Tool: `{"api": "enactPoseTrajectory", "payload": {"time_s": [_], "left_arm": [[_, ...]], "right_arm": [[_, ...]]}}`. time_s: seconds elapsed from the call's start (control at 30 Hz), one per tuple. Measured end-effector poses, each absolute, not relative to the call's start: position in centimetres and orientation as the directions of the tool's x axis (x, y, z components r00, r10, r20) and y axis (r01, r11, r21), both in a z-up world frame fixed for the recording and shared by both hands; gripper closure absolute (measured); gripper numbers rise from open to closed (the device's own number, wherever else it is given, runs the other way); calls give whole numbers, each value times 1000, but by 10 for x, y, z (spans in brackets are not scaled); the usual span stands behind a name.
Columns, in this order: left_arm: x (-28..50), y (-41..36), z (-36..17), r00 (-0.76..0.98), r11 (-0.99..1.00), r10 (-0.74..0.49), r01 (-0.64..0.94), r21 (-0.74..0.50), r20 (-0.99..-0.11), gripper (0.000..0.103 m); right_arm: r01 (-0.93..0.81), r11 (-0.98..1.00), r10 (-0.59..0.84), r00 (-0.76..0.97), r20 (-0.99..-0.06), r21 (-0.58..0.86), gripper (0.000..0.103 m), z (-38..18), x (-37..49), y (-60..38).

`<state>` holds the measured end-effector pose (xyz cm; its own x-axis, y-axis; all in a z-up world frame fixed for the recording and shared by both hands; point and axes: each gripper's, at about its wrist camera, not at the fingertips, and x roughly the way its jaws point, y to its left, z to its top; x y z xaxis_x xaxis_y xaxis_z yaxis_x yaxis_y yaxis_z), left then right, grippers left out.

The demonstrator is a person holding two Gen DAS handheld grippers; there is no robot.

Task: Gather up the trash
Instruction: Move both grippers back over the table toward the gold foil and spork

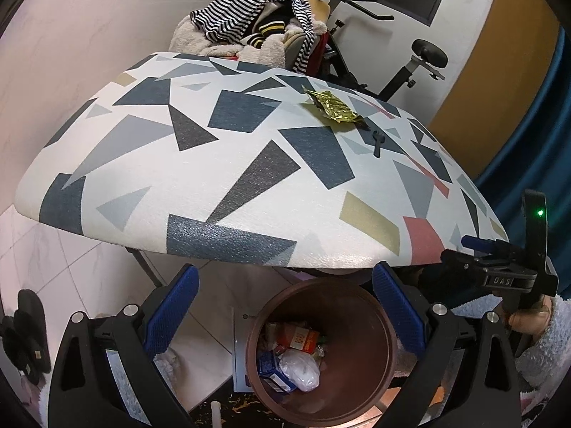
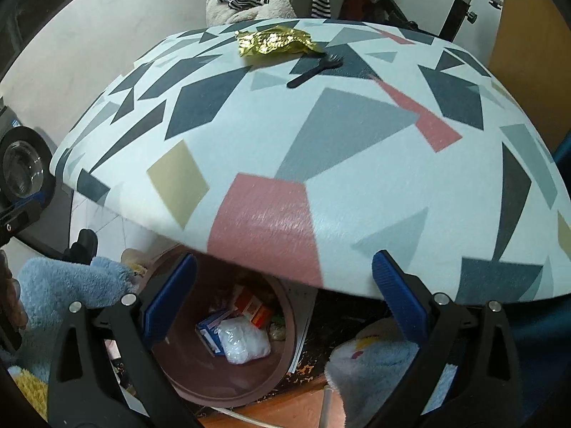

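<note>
White tabletop (image 1: pixel 221 164) scattered with navy, grey, charcoal, pink and mustard shards. Gold foil wrapper (image 1: pixel 332 107) and black plastic fork (image 2: pixel 314 67) in the upper frame. Reddish-brown bin (image 1: pixel 371 353) below, with orange, blue and white trash. Black-and-white striped cloth (image 1: pixel 228 10) at top. Blue gripper pads (image 1: pixel 171 314).

Patterned table (image 1: pixel 221 164): gold wrapper (image 1: pixel 333 108), black fork (image 1: pixel 378 141)

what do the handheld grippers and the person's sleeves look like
Both grippers, left and right, have black frames with silver rivets and ribbed blue pads. The right one bears a green light and "DAS" lettering. The sleeves are fluffy light blue fleece.
</note>
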<state>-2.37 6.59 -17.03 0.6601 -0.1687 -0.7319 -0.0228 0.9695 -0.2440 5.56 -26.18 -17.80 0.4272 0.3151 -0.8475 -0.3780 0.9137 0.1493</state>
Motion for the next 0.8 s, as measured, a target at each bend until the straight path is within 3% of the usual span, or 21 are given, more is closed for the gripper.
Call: {"api": "enactPoseTrajectory", "payload": {"time_s": [0.53,0.73,0.8], "left_arm": [[27,90,-171,650,959,-139,-100,-266,-747,8],[55,98,-168,665,954,-124,-124,-272,-737,8],[61,99,-166,671,955,-116,-128,-269,-733,8]], "right_arm": [[-336,922,329,421,-845,192,22,-173,132,-250],[-297,933,321,422,-848,204,42,-175,188,-236],[-286,937,311,416,-855,201,53,-178,208,-226]]}}
